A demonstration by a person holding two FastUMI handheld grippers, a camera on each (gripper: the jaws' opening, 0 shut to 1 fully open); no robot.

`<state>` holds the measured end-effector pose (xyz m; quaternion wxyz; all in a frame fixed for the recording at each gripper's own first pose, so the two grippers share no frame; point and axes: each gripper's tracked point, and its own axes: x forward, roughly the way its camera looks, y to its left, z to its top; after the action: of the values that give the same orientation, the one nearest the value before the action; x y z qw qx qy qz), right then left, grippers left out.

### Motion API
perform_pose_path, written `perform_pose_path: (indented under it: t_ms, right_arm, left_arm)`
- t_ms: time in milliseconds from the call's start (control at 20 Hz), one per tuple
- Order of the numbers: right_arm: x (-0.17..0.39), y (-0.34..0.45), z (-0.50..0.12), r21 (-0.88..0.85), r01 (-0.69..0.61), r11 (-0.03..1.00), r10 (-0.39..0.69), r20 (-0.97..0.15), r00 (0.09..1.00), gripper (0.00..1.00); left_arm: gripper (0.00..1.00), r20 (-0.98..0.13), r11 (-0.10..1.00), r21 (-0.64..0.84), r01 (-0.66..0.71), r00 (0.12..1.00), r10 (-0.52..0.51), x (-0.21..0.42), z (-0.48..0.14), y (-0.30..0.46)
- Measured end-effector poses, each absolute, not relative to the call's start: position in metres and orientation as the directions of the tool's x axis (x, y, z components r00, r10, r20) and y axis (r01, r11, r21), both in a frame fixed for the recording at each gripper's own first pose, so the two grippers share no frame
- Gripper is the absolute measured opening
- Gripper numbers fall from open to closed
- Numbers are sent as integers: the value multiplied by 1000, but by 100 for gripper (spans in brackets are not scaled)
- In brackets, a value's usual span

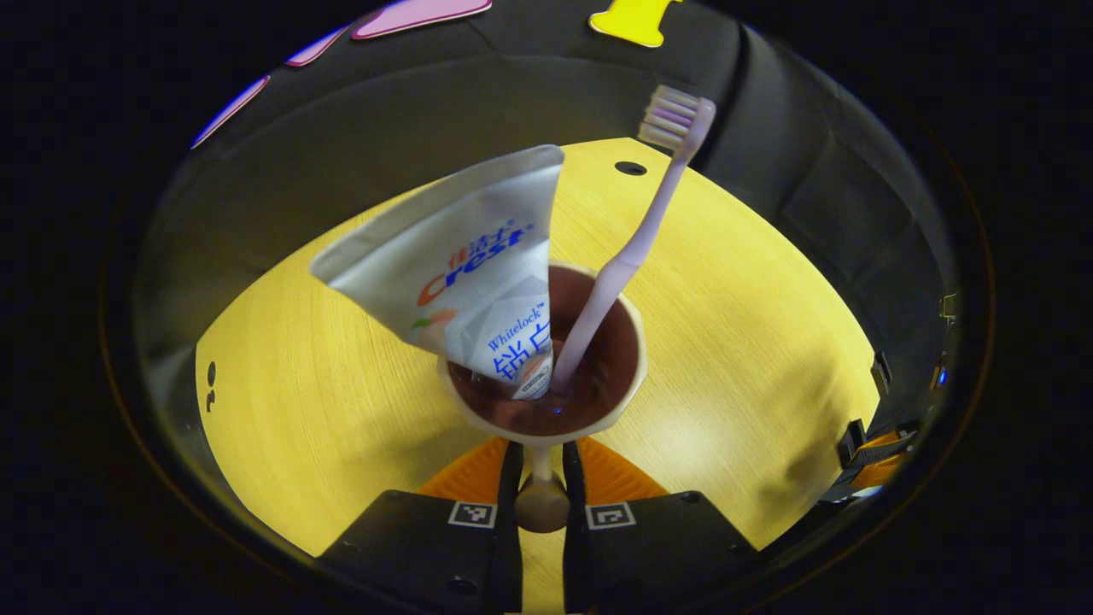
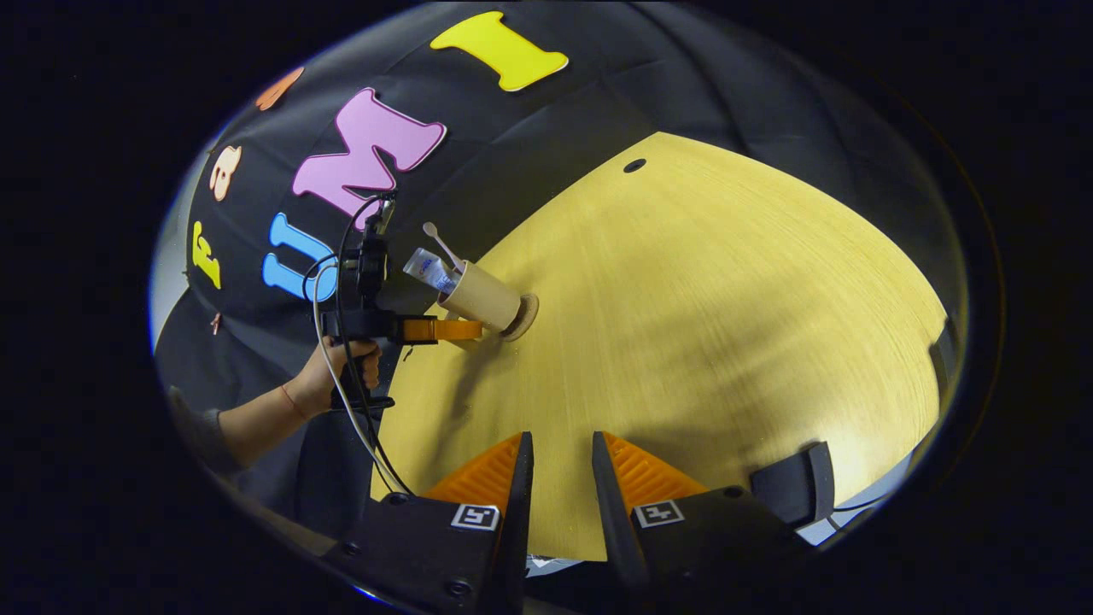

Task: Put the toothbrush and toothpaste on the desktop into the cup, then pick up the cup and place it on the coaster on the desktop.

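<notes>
Between left tongs (image 1: 540,478): round cup (image 1: 546,376).

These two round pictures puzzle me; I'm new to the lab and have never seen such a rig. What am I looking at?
A person holds a two-finger gripper in each hand, and a fisheye camera rides on each. In the left gripper view, the left gripper pinches the handle of a cup holding a toothpaste tube and a toothbrush. The right gripper view looks across the yellow desktop at that cup, standing on a round coaster, and the hand holding the left gripper. The right gripper is open and holds nothing.
</notes>
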<state>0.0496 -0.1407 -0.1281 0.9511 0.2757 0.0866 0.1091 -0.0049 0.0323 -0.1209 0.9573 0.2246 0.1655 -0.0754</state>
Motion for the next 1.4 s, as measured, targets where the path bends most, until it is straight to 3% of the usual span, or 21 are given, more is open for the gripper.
perform_pose_path:
  t_ms: [100, 150, 600, 650, 700, 750, 850, 900, 950, 1400]
  right_arm:
    - [48, -148, -129, 546, -148, 825, 243, -106, 964, 42]
    - [47, -151, -130, 546, -144, 825, 238, -106, 965, 42]
    - [50, -160, -132, 552, -130, 823, 231, -117, 966, 42]
    - [50, -161, -132, 553, -129, 823, 231, -118, 966, 42]
    - [51, -160, -132, 555, -129, 822, 231, -118, 966, 42]
    - [52, -160, -132, 555, -130, 822, 233, -119, 965, 42]
    - [52, -162, -132, 553, -129, 823, 234, -122, 965, 42]
    - [52, -162, -132, 552, -130, 824, 234, -122, 964, 42]
    - [51, -162, -132, 550, -131, 825, 236, -124, 964, 42]
    - [52, -164, -132, 553, -124, 824, 233, -131, 964, 42]
  left_arm:
    - [28, -356, 888, 406, 215, 932, -63, -1, -124, 32]
    - [23, -361, 888, 406, 216, 930, -61, 1, -126, 31]
    - [24, -376, 884, 417, 213, 926, -45, 8, -131, 29]
    - [19, -379, 882, 420, 215, 924, -45, 9, -132, 29]
    - [29, -385, 878, 425, 219, 922, -44, 10, -132, 29]
    - [25, -389, 875, 429, 226, 920, -47, 9, -132, 29]
    - [28, -397, 872, 429, 235, 916, -51, 7, -133, 31]
    - [35, -400, 872, 425, 244, 915, -61, 6, -134, 30]
    - [32, -398, 873, 419, 248, 915, -69, 4, -133, 29]
    - [90, -360, 877, 418, 238, 929, -80, 2, -127, 28]
